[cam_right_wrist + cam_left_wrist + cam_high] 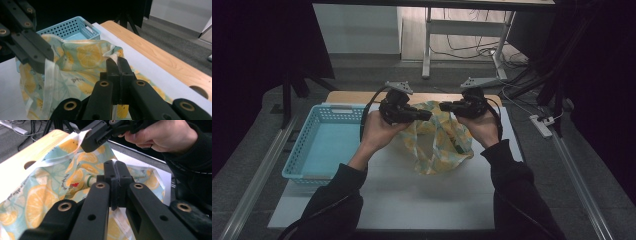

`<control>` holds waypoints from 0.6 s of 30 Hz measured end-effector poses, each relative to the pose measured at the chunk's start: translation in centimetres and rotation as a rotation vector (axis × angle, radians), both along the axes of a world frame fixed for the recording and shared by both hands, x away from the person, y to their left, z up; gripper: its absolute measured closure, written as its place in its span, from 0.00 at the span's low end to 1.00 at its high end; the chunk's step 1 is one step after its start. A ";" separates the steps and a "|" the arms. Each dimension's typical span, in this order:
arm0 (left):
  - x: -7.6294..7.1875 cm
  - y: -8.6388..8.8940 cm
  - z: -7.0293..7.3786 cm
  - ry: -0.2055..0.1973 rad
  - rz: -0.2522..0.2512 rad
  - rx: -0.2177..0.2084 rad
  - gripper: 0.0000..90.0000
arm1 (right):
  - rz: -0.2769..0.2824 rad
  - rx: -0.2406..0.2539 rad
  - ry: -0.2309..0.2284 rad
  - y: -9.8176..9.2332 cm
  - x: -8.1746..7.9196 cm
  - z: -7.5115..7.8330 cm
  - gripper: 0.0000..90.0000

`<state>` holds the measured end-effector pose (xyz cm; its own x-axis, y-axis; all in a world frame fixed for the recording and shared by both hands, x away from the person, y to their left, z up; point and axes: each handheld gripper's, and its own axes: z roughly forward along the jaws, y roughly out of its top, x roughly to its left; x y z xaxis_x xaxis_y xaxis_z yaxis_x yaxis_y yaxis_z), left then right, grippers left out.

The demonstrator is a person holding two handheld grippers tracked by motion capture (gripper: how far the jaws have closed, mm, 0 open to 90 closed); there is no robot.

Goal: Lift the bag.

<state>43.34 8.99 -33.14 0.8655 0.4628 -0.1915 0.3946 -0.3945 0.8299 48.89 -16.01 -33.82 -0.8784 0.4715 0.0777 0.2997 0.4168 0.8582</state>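
High view: we hold the lemon-print bag [437, 142] between 2 claws, left claw [428, 114] and right claw [443, 106], above the worktop [412, 192]. Left gripper view: ours pinches the rim. Right gripper view: ours clamps the opposite rim, basket [72, 28] beyond.

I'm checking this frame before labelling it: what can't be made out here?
- Inside of the lemon-print cloth bag: high view, hidden by its own folds.
- Small print on it: left gripper view, blurred.
- Near end of the light-blue perforated plastic basket: high view, partly covered by a sleeve.
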 end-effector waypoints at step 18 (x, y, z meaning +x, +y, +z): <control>0.0 0.3 5.7 -0.073 0.008 -0.054 1.00 | -0.003 -0.002 -0.085 -0.4 -0.9 4.9 1.00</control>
